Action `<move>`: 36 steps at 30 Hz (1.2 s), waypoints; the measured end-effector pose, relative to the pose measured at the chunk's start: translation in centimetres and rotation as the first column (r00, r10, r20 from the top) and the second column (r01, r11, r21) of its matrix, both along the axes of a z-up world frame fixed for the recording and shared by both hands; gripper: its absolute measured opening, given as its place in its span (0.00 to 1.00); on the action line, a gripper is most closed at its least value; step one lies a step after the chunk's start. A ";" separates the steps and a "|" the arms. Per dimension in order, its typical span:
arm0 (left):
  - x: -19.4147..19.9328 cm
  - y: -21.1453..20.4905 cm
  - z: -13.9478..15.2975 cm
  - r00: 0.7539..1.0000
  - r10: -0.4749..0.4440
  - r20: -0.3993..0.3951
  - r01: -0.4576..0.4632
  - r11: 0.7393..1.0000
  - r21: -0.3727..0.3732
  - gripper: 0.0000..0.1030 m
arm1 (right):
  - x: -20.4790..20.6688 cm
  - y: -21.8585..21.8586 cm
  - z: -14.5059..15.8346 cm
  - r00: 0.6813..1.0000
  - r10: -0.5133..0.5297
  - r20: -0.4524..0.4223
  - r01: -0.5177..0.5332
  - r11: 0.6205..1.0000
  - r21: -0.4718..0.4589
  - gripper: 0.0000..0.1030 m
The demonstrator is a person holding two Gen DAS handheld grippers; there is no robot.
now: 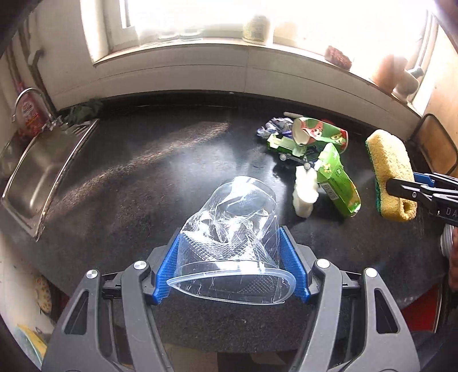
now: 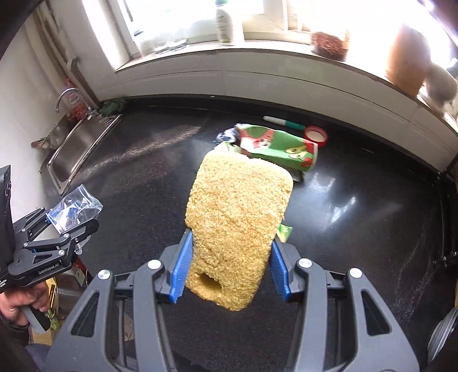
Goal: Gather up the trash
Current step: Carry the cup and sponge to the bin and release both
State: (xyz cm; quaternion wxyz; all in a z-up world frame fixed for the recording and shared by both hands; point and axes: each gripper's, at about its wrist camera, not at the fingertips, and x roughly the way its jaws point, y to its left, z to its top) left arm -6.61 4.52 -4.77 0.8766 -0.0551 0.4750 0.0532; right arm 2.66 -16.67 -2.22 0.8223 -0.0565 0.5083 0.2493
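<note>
My left gripper (image 1: 230, 243) is shut on a crushed clear plastic cup (image 1: 237, 217) and holds it above the black counter (image 1: 128, 177); it also shows in the right wrist view (image 2: 67, 213). My right gripper (image 2: 229, 251) is shut on a yellow sponge (image 2: 237, 217) with a green scouring side (image 1: 377, 183), held over the counter's right part. A pile of trash lies at the back right: a green and red paper cup (image 1: 323, 136), a green carton (image 1: 339, 180), a white crumpled piece (image 1: 304, 193) and a foil wrapper (image 1: 272, 128).
A steel sink (image 1: 37, 171) with a tap (image 1: 25, 100) is at the left. A marker (image 2: 283, 121) and a red lid (image 2: 315, 135) lie near the back wall. Jars and bottles (image 2: 226, 23) stand on the windowsill.
</note>
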 end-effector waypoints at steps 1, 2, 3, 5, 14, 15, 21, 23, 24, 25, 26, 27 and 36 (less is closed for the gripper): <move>-1.1 1.1 0.3 0.999 0.043 0.007 -0.043 0.999 0.000 0.62 | -0.3 1.7 0.1 0.999 0.042 -0.002 -0.042 0.999 0.007 0.48; -2.2 2.2 0.6 0.997 0.079 0.012 -0.079 0.997 0.004 0.62 | -0.7 3.7 0.2 0.995 0.096 -0.003 -0.096 0.995 0.015 0.48; -3.3 3.3 0.7 0.993 0.119 0.016 -0.120 0.993 0.020 0.62 | -1.3 5.6 0.2 0.989 0.149 -0.004 -0.149 0.989 0.019 0.48; -6.1 5.7 0.8 0.979 0.202 0.018 -0.202 0.978 0.047 0.62 | -2.8 10.0 -0.1 0.963 0.271 -0.007 -0.270 0.962 0.028 0.48; -20.3 15.4 -2.9 0.811 0.583 -0.044 -0.580 0.812 0.061 0.63 | -14.1 28.8 -2.7 0.696 0.712 -0.089 -0.706 0.702 0.099 0.49; -21.8 16.2 -3.5 0.785 0.617 -0.051 -0.614 0.787 0.057 0.63 | -15.6 30.8 -3.1 0.656 0.748 -0.104 -0.740 0.664 0.105 0.49; -28.2 20.7 -8.5 0.658 0.746 -0.101 -0.749 0.662 0.004 0.63 | -22.9 39.7 -7.2 0.479 0.858 -0.182 -0.863 0.499 0.077 0.50; -29.4 21.9 -10.5 0.635 0.764 -0.113 -0.770 0.637 -0.025 0.63 | -24.3 42.0 -9.0 0.452 0.864 -0.220 -0.878 0.475 0.063 0.50; -29.7 22.5 -11.6 0.627 0.770 -0.121 -0.778 0.626 -0.045 0.63 | -24.9 43.2 -10.1 0.441 0.864 -0.241 -0.882 0.467 0.058 0.51; -29.9 23.1 -12.8 0.619 0.774 -0.133 -0.785 0.615 -0.071 0.63 | -25.3 44.0 -11.2 0.436 0.862 -0.260 -0.885 0.463 0.050 0.51; -30.3 23.8 -14.1 0.611 0.778 -0.145 -0.792 0.602 -0.104 0.63 | -25.8 45.1 -12.4 0.432 0.859 -0.275 -0.888 0.458 0.037 0.51; -30.5 24.5 -15.3 0.604 0.781 -0.157 -0.797 0.589 -0.133 0.63 | -26.0 46.0 -13.5 0.428 0.856 -0.289 -0.891 0.454 0.025 0.51; -30.6 27.1 -21.9 0.611 0.763 -0.210 -0.791 0.582 -0.188 0.64 | -26.9 51.9 -20.1 0.411 0.841 -0.351 -0.907 0.416 -0.065 0.55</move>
